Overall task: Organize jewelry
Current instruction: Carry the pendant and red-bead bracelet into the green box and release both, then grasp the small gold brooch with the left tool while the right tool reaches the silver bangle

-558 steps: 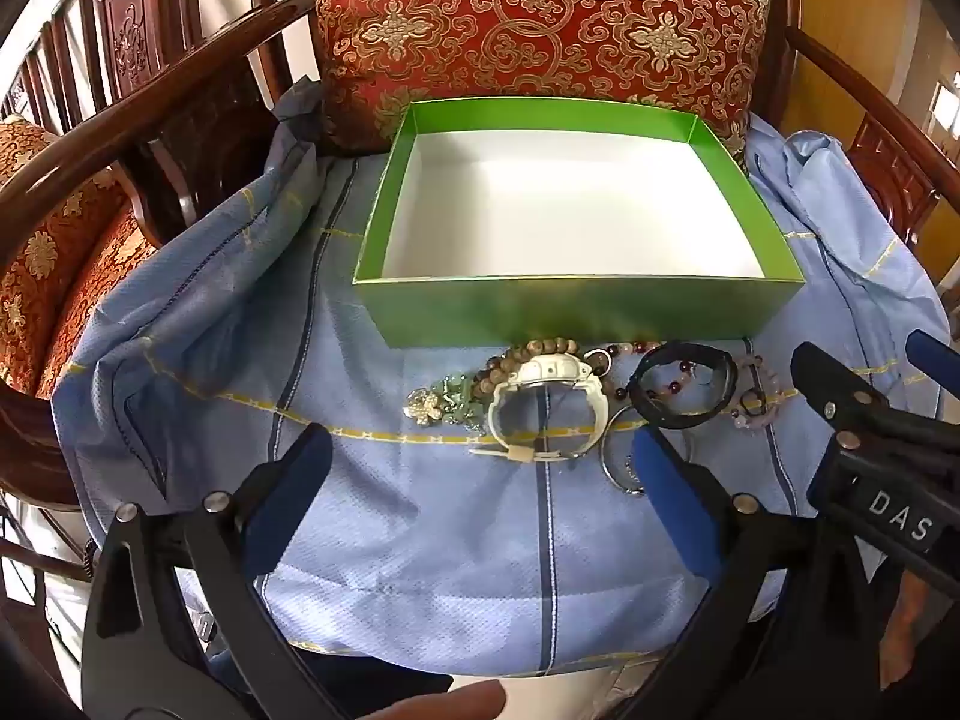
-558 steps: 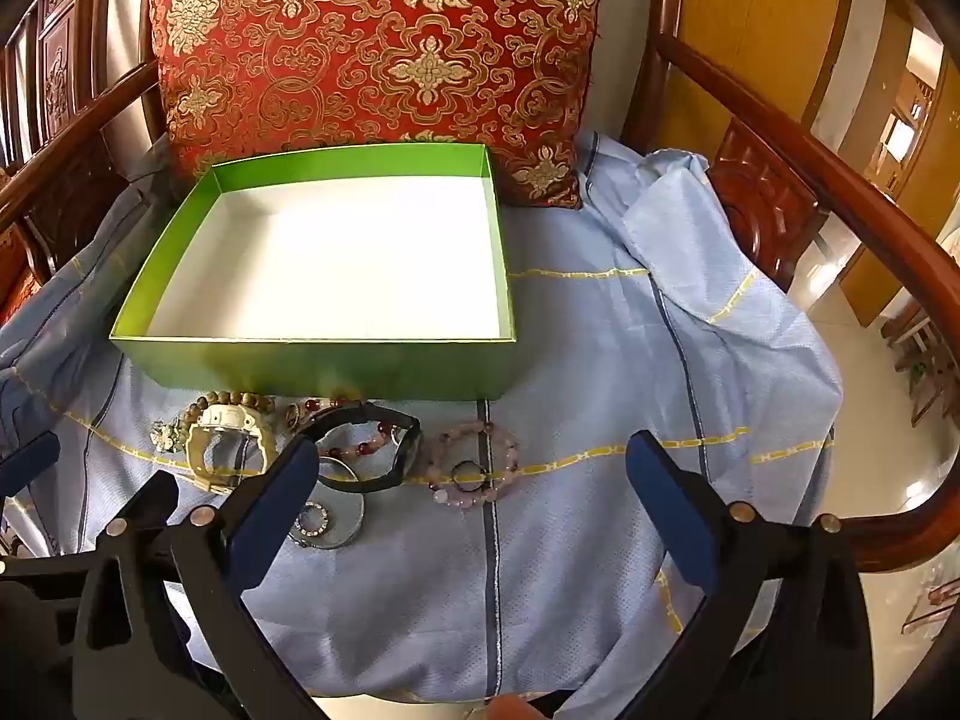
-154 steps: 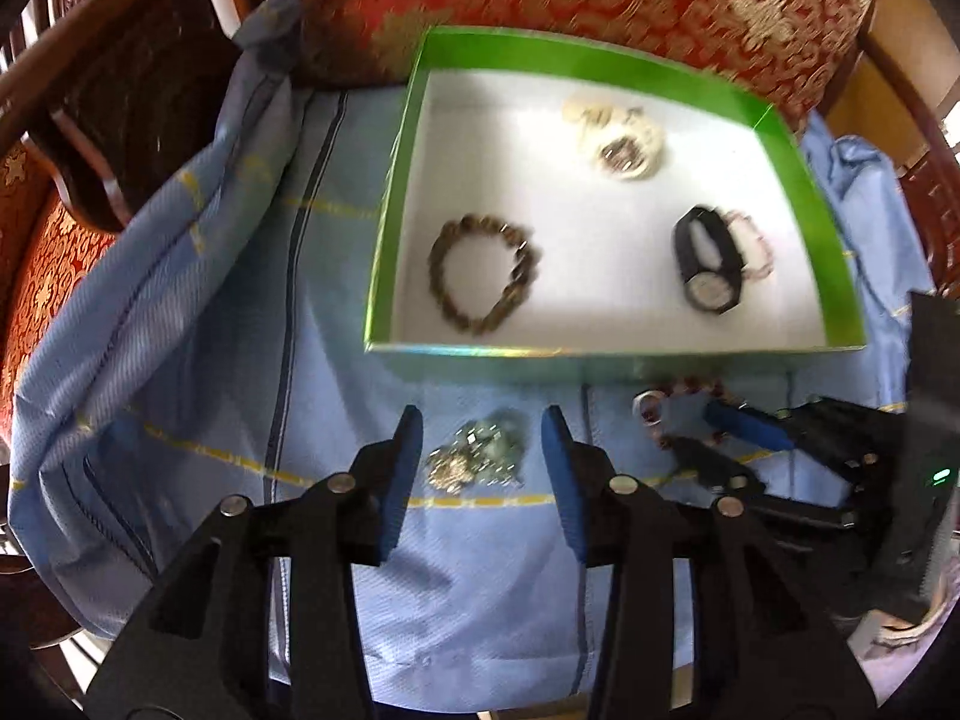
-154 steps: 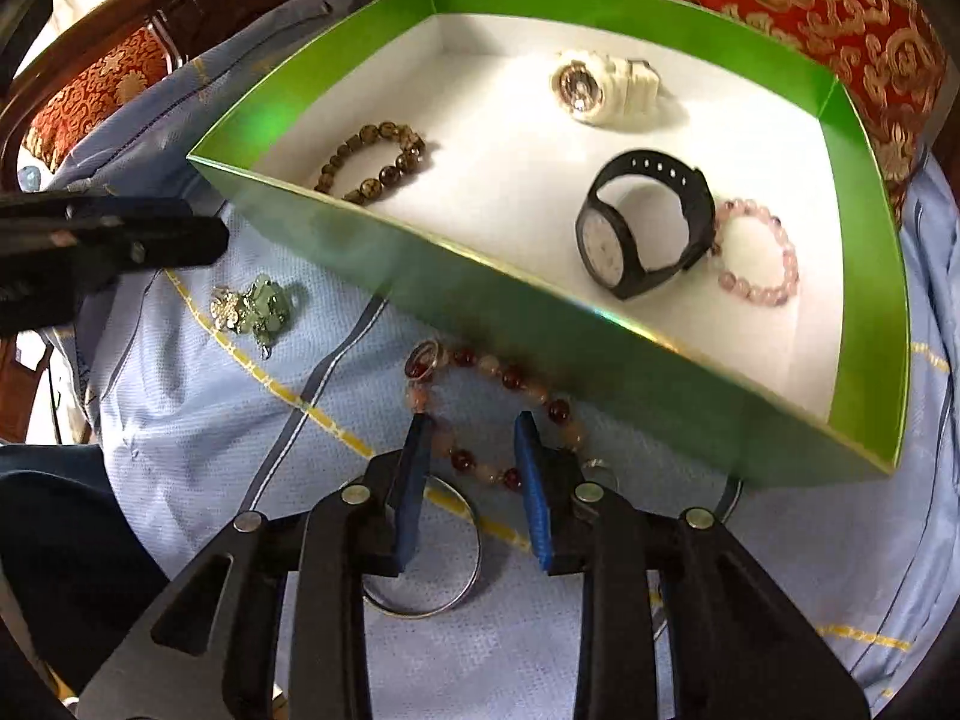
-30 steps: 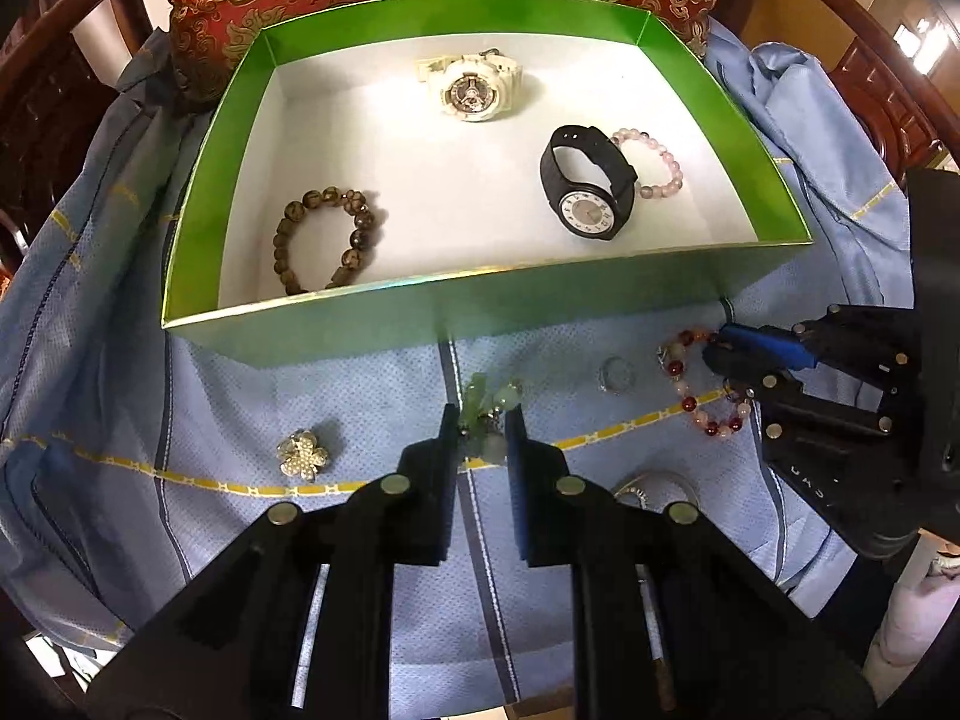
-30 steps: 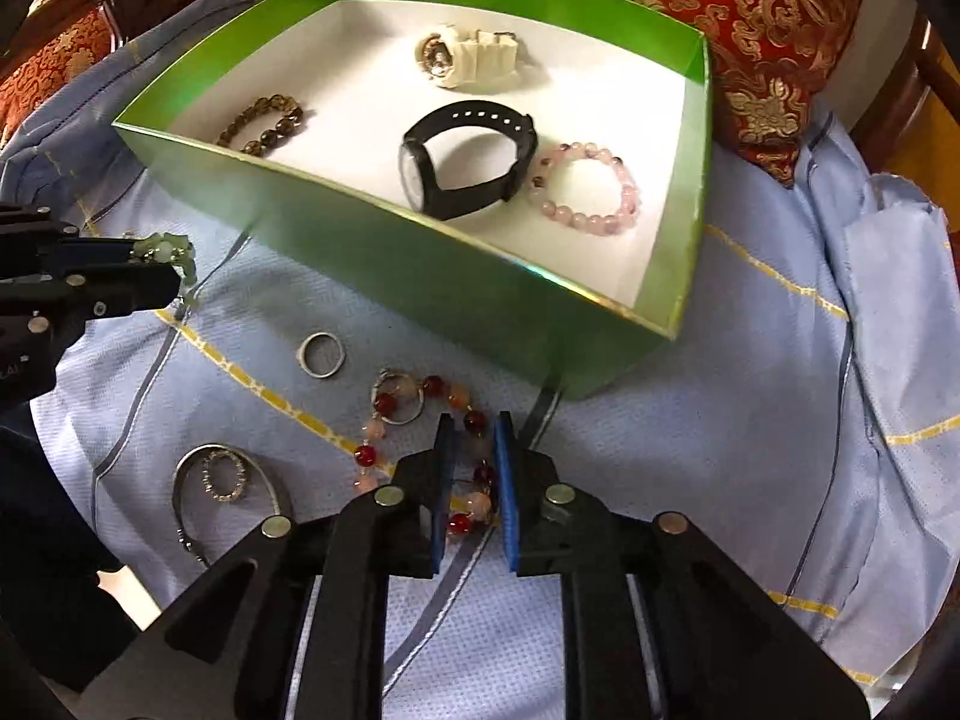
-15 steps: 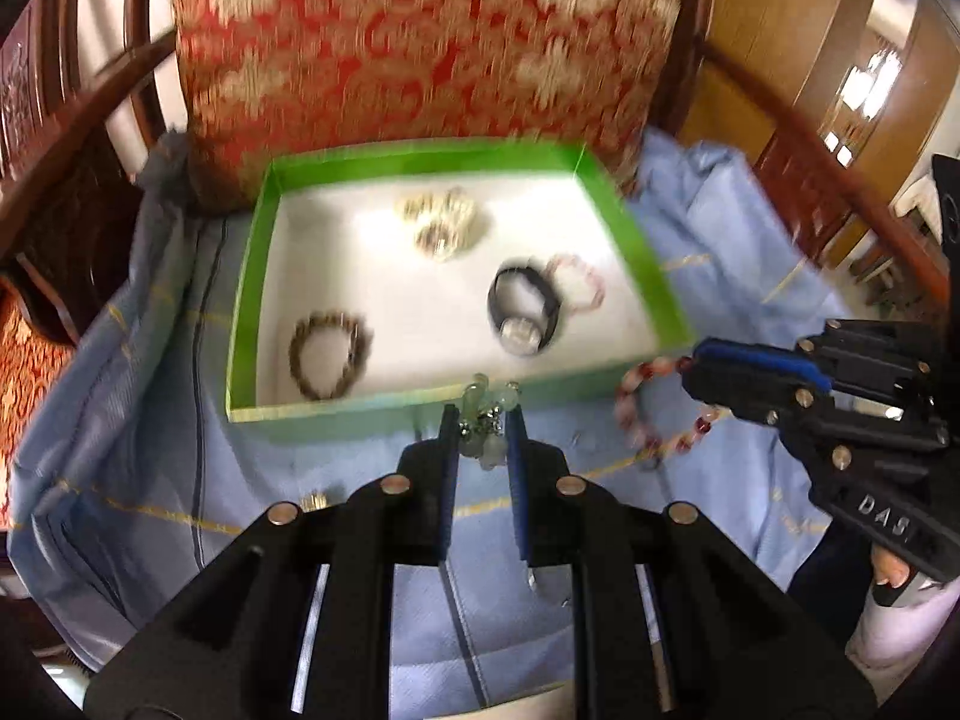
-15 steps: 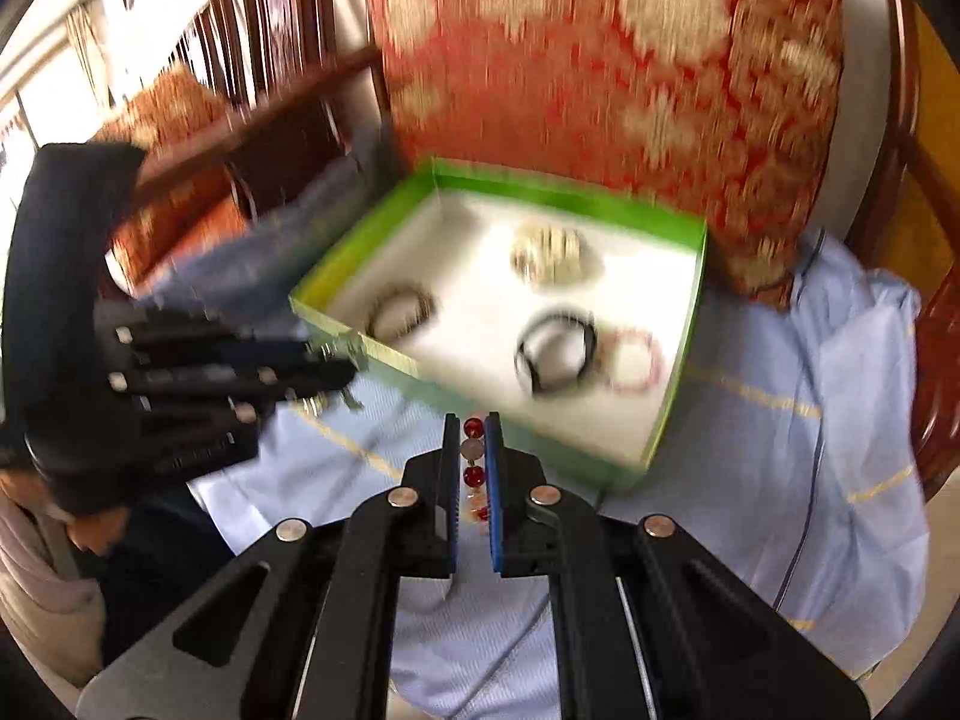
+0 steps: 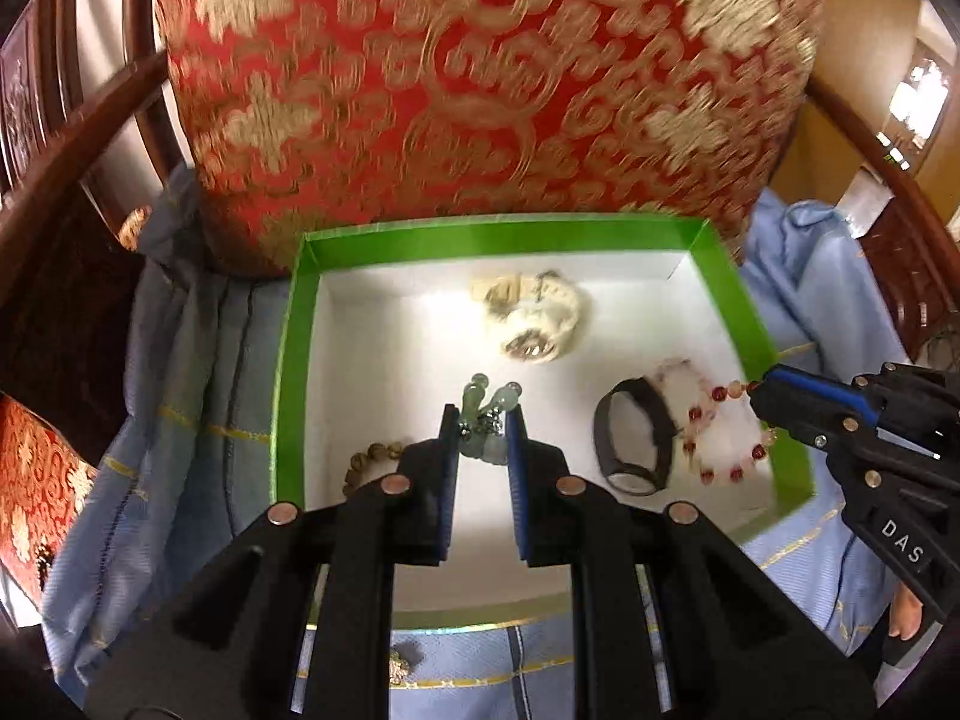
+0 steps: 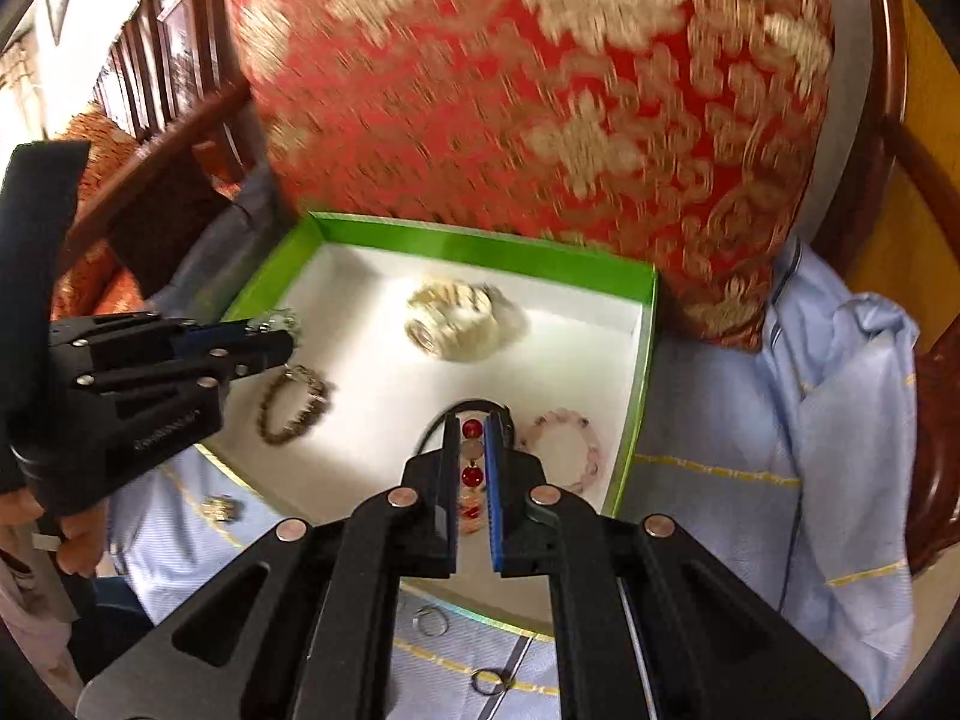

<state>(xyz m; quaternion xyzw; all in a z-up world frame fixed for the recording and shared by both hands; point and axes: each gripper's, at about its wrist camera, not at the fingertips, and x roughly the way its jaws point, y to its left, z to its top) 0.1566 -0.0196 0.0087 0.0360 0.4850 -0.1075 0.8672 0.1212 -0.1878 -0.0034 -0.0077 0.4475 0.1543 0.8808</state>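
Note:
My left gripper [image 9: 483, 426] is shut on a pale green jade ornament [image 9: 486, 405] and hangs above the left middle of the green box [image 9: 294, 360]. My right gripper [image 10: 471, 426] is shut on a red bead bracelet [image 10: 472, 474], which dangles over the box's right side near the black watch [image 9: 633, 450] and pink bracelet [image 10: 561, 444]. A white watch [image 9: 534, 318] and a brown bead bracelet [image 10: 294, 405] also lie on the box's white floor. Each gripper shows in the other's view: the right gripper [image 9: 759, 387], the left gripper [image 10: 282, 336].
A red and gold cushion [image 9: 480, 78] stands right behind the box. On the blue cloth [image 10: 840, 420] in front lie a small brooch [image 9: 399, 666] and two rings [image 10: 431, 621]. Dark wooden chair arms [image 10: 900, 168] close in both sides.
Both grippers lifted off the blue cloth with their pieces and moved forward. They now hang over the inside of the green box instead of in front of it.

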